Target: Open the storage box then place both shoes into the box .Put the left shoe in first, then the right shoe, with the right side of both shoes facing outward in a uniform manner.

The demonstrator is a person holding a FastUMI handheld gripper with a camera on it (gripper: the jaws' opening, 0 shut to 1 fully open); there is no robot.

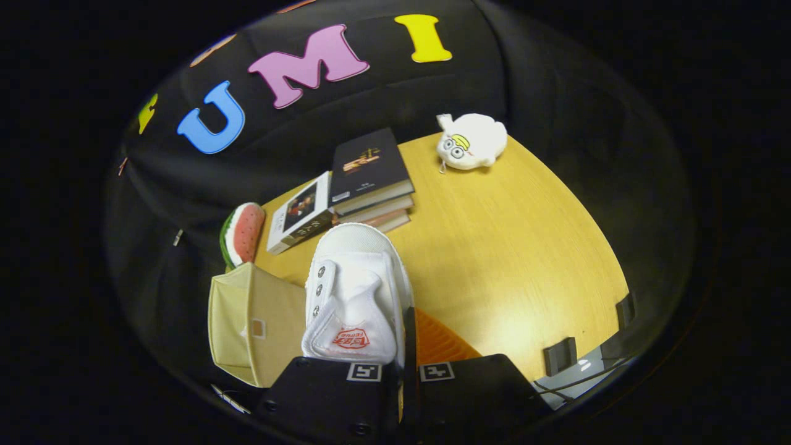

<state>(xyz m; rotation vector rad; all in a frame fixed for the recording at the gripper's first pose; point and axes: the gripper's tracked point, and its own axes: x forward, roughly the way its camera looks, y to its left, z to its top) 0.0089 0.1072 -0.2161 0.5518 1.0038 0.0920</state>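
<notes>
Gripper [401, 371] holding a white shoe [357, 290] above the desk [513, 247].
Fingers are nearly closed, pinching the shoe's side wall at the heel, toe pointing away toward stacked books [371, 179]. The beige storage box [247, 321] sits just to the left, below the shoe. Judged best: carry the shoe left over the box opening, keep it level, lower gently, then release.

Surface [513, 259]: yellow wood-grain top, bare across its middle and right side.
Far edge: a white plush toy [471, 142] lies there.
Far-left corner: a stack of books [372, 179], dark cover on top; a white-covered book [301, 213] leans against the stack's left side.
Left edge: a watermelon-slice toy [242, 233] just beside the white-covered book.
Near-right edge: two dark clips [560, 355].
</notes>
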